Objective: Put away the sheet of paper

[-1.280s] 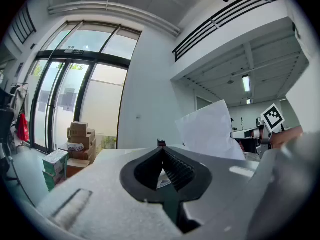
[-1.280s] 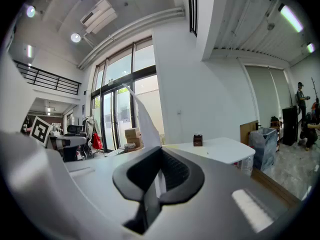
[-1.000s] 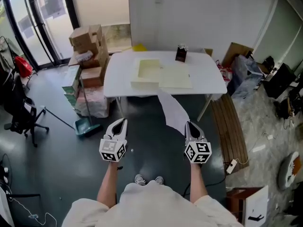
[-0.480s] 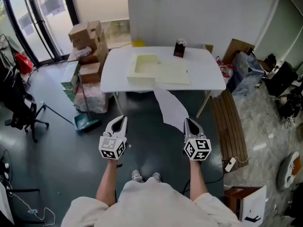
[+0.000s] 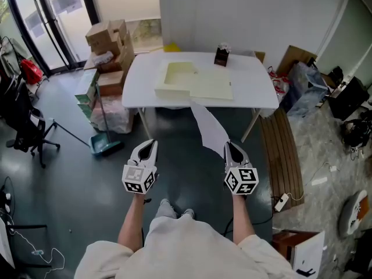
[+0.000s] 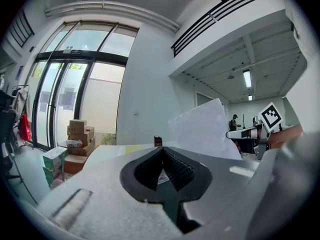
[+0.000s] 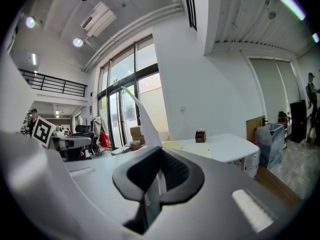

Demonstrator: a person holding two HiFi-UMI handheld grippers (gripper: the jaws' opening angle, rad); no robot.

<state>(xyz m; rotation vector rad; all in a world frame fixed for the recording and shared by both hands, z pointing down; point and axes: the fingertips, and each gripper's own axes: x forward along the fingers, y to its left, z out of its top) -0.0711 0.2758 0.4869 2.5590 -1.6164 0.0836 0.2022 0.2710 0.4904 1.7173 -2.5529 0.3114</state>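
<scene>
A white sheet of paper (image 5: 210, 129) stands up and forward from my right gripper (image 5: 231, 147), which is shut on its near edge; in the right gripper view the sheet (image 7: 145, 119) rises out of the closed jaws (image 7: 159, 159). My left gripper (image 5: 149, 145) is level with it on the left, shut with nothing in it (image 6: 162, 156); the left gripper view shows the sheet (image 6: 205, 131) to its right. Both hang over the dark floor, short of a white table (image 5: 256, 97). A cream open folder or tray (image 5: 180, 77) lies on that table.
A small dark box (image 5: 220, 56) stands at the table's far edge. Stacked cardboard boxes (image 5: 110, 45) and a dustpan with a broom (image 5: 107, 147) are left of the table. An office chair (image 5: 20, 127) is at far left. A wooden bench (image 5: 282, 150) and bags (image 5: 302, 89) are on the right.
The person has stepped on, feet shifting, and the table has slid a little up the view. Both grippers and the held sheet keep the same pose.
</scene>
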